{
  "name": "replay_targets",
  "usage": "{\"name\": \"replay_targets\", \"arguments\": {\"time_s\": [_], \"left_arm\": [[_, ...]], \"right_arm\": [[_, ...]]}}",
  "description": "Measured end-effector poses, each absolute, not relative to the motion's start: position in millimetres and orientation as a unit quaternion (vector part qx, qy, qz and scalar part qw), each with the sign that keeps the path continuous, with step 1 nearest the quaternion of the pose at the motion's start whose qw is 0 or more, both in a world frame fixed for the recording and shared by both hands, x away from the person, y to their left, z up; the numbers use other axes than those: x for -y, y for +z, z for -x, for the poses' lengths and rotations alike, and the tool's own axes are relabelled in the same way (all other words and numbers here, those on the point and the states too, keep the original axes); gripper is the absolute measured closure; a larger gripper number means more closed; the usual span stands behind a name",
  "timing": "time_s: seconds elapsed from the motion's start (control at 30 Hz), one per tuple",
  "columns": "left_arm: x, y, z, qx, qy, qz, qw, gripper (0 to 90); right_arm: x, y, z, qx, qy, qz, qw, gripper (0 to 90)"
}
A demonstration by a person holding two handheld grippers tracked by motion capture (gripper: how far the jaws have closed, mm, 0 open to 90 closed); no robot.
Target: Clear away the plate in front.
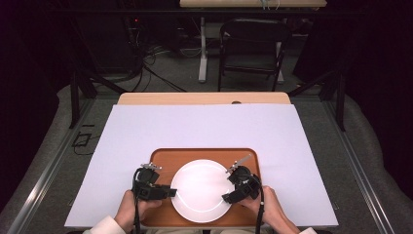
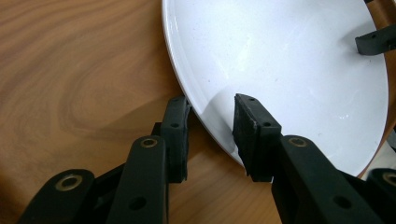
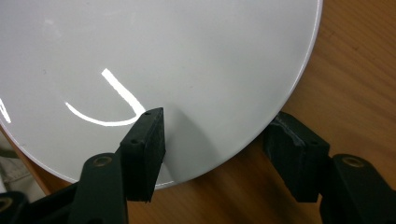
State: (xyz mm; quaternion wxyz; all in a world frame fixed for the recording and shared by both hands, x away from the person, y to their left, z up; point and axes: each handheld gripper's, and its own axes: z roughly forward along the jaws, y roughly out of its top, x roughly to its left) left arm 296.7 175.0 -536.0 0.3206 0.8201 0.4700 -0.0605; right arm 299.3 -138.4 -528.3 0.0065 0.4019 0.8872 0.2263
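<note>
Plate, one only, white and bare, sits in the middle of the single wooden tray on the white-covered table. Left gripper straddles its rim, jaws apart. Right gripper does likewise at the opposite edge, jaws spread wide.

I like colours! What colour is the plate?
White; the plate shows best in the right gripper view.

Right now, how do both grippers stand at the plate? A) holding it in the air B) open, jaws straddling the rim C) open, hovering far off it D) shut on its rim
B: on the left gripper and the right gripper, one jaw sits over the white plate and one outside its rim, with gaps; the plate lies on the wooden tray.
</note>
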Motion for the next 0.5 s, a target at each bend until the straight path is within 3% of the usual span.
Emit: {"name": "replay_targets", "arguments": {"time_s": [0.17, 0.23, 0.37, 0.5], "left_arm": [[-174, -535, -296, -0.466, -0.060, -0.824, 0.318, 65.5], [-174, -535, -295, -0.458, -0.057, -0.830, 0.314, 63.9], [-171, -530, -293, -0.447, -0.040, -0.836, 0.316, 53.5], [-170, -520, -290, -0.432, 0.002, -0.844, 0.318, 35.3]], "right_arm": [[138, -528, -297, -0.890, 0.224, -0.398, 0.000, 38.7], [138, -528, -298, -0.892, 0.223, -0.394, -0.003, 34.3], [140, -526, -298, -0.895, 0.229, -0.384, 0.002, 23.4], [148, -521, -299, -0.892, 0.245, -0.380, 0.014, 15.2]]}}
